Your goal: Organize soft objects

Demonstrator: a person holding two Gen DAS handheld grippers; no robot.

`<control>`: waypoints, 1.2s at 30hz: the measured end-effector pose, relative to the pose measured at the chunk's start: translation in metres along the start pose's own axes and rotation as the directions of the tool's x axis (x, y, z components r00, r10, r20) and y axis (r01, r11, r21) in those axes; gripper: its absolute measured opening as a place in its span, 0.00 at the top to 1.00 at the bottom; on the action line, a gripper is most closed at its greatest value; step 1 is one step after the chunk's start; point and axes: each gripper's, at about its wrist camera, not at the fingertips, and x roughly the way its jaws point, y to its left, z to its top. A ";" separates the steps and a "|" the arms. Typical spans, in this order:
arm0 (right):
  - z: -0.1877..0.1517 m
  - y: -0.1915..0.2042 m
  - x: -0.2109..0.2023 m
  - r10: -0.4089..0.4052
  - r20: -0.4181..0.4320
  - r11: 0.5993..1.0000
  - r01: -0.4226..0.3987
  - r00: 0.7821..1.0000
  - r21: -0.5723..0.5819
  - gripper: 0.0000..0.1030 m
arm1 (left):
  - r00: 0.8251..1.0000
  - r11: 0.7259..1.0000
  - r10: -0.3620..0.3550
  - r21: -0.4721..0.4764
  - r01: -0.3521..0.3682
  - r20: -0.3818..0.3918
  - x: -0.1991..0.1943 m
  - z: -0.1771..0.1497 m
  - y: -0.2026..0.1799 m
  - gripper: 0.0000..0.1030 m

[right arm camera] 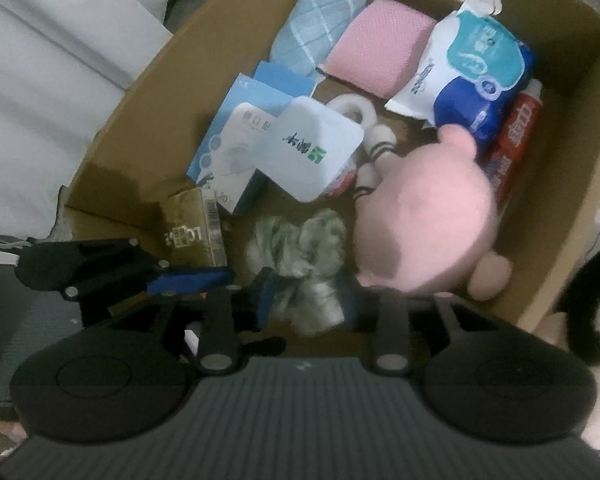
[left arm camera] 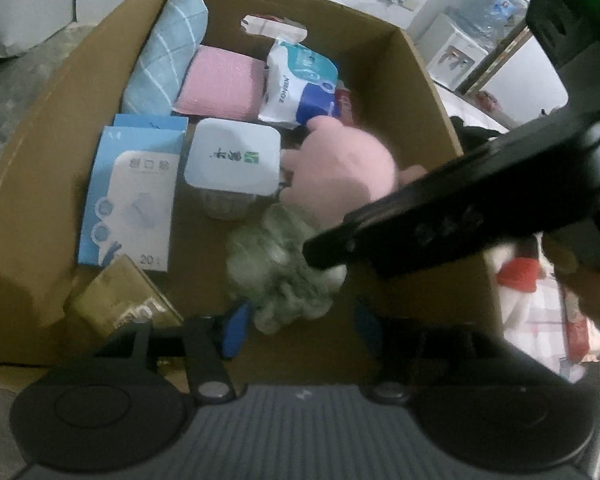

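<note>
A grey-green fluffy bundle (left arm camera: 276,272) (right arm camera: 300,252) lies on the floor of a cardboard box (left arm camera: 432,92) (right arm camera: 148,120). My left gripper (left arm camera: 300,330) hangs over it with its blue pads wide apart, open, the fluff just ahead of them. My right gripper (right arm camera: 306,304) is open too; the bundle's near end sits between its fingers. In the left wrist view the right gripper (left arm camera: 324,252) reaches in from the right, its tip at the bundle. From the right wrist view the left gripper (right arm camera: 220,276) shows at the left. A pink plush toy (left arm camera: 340,168) (right arm camera: 424,216) lies beside the bundle.
The box also holds a blue checked pillow (left arm camera: 168,52), a pink pad (left arm camera: 220,80), a tissue pack (left arm camera: 304,84), a white tub (left arm camera: 234,156), blue mask boxes (left arm camera: 132,192), a gold carton (left arm camera: 124,300), white socks (right arm camera: 376,148) and a red tube (right arm camera: 516,140). More plush toys (left arm camera: 520,276) lie outside, right.
</note>
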 end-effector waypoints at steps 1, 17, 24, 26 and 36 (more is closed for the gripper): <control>0.001 -0.003 -0.001 0.001 0.005 1.000 -0.001 1.000 0.001 0.66 | 1.000 1.000 -0.005 -0.002 0.005 0.007 -0.002 -0.001 0.000 0.41; 0.036 -0.005 -0.024 -0.164 0.106 0.940 0.188 0.981 -0.285 0.61 | 0.924 0.979 0.109 -0.202 -0.036 0.366 -0.096 -0.001 0.048 0.36; 0.016 0.033 0.020 -0.010 -0.011 0.893 0.004 1.000 -0.451 0.64 | 0.913 0.970 0.106 -0.242 -0.008 0.395 -0.100 0.001 0.062 0.35; 0.017 0.040 0.042 -0.048 -0.031 0.885 0.028 0.998 -0.466 0.67 | 0.911 0.970 0.101 -0.245 -0.001 0.399 -0.099 0.002 0.064 0.34; 0.000 0.033 0.083 0.067 -0.286 0.936 -0.159 0.956 -0.314 0.75 | 0.911 0.965 0.090 -0.260 0.020 0.403 -0.094 -0.001 0.071 0.33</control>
